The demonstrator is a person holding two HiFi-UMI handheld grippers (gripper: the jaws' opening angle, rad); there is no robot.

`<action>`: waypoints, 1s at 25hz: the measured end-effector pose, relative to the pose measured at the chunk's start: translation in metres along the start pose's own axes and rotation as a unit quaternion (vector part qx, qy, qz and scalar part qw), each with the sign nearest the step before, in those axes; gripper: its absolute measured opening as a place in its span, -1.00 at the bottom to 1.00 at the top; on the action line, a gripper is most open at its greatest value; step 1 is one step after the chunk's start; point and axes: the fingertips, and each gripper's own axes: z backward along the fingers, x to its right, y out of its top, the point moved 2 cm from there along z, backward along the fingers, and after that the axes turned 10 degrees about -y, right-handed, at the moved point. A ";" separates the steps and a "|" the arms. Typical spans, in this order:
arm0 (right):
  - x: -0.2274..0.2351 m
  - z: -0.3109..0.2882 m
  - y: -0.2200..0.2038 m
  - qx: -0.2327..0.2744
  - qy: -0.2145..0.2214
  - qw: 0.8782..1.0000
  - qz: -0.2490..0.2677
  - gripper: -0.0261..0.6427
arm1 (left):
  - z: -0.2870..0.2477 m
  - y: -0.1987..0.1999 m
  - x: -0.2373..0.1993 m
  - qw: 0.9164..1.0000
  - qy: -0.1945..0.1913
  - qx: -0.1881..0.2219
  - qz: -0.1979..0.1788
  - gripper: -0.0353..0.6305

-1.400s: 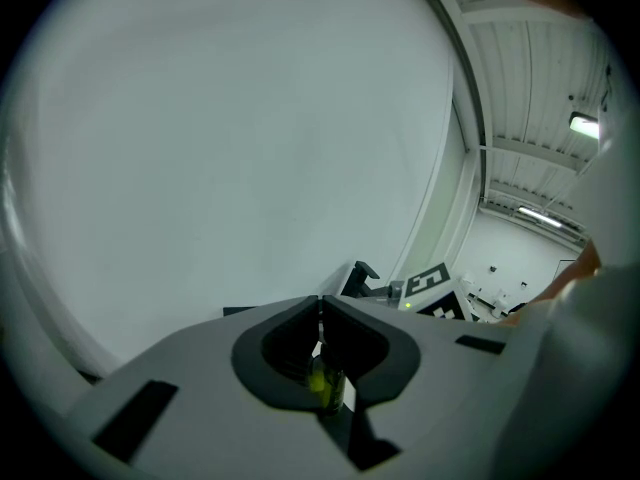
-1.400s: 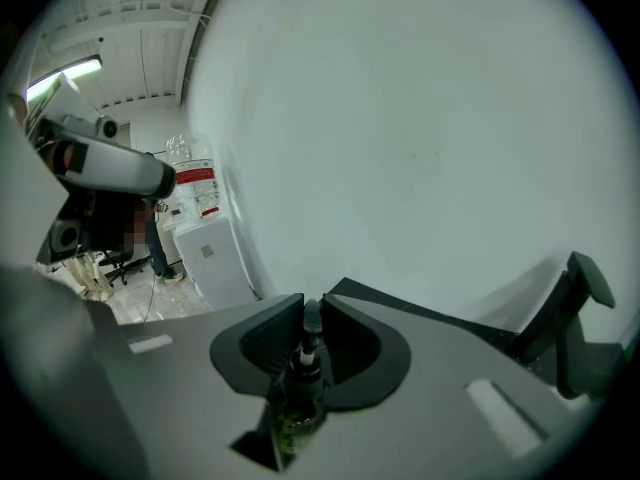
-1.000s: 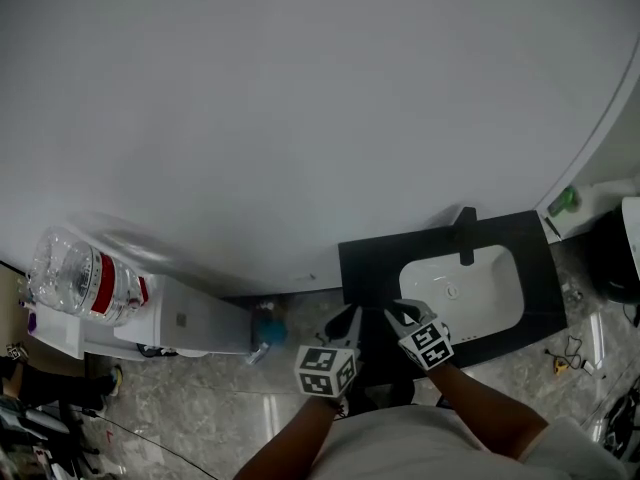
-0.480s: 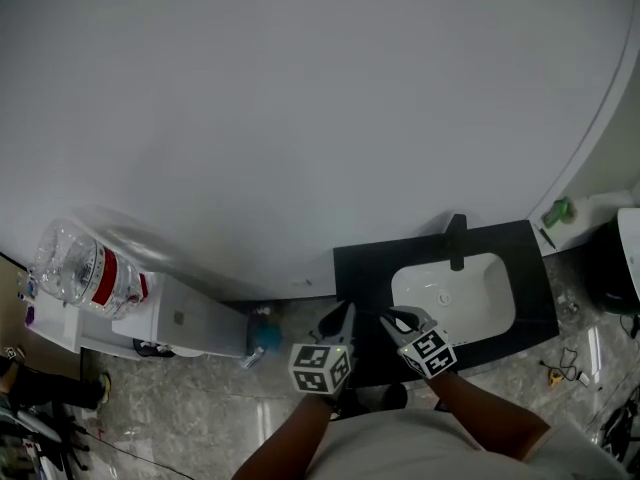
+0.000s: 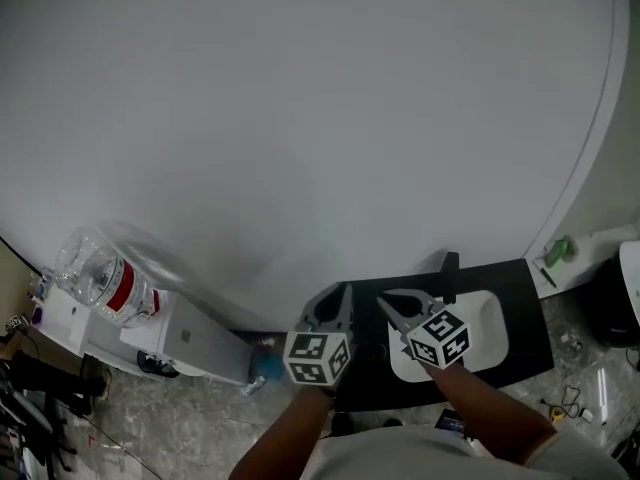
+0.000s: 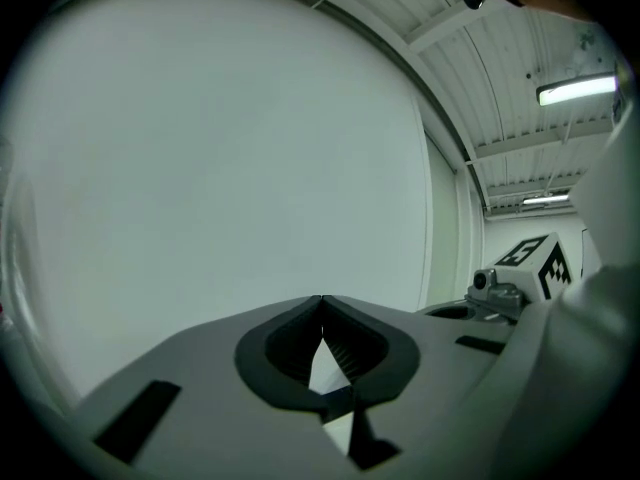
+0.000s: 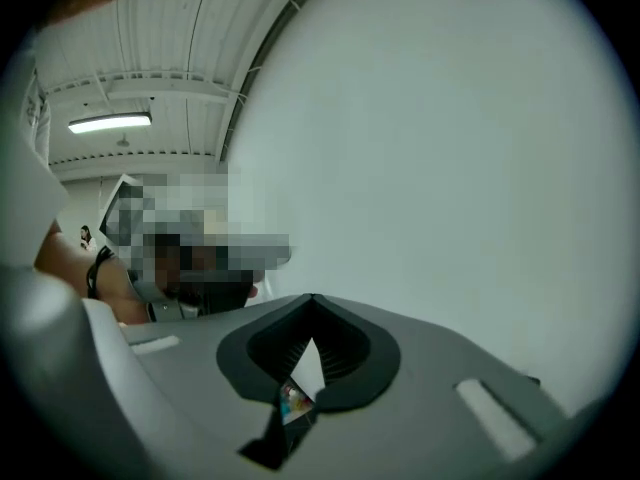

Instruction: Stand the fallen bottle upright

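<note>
At the left edge, a water dispenser (image 5: 185, 323) carries a clear, red-labelled jug (image 5: 100, 280). A small blue item (image 5: 262, 365), possibly the fallen bottle, lies on the floor (image 5: 200, 423) beside its base. Your left gripper (image 5: 328, 306) and right gripper (image 5: 392, 306) are both closed on nothing, facing the white wall (image 5: 300, 118). Right of them, a white sink (image 5: 488, 320) sits in a black counter (image 5: 525, 303).
</note>
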 end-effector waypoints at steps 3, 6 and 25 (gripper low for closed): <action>-0.003 0.011 0.036 0.015 0.018 1.000 -0.003 -0.92 | -0.001 0.021 0.006 1.000 0.010 0.002 -0.019 -0.87; -0.008 0.020 0.062 0.031 0.026 0.999 0.005 -0.92 | -0.001 0.034 0.012 1.000 0.013 0.009 -0.026 -0.87; -0.017 0.040 0.082 0.056 0.032 0.998 -0.003 -0.92 | 0.007 0.042 0.032 0.999 0.012 0.027 -0.023 -0.87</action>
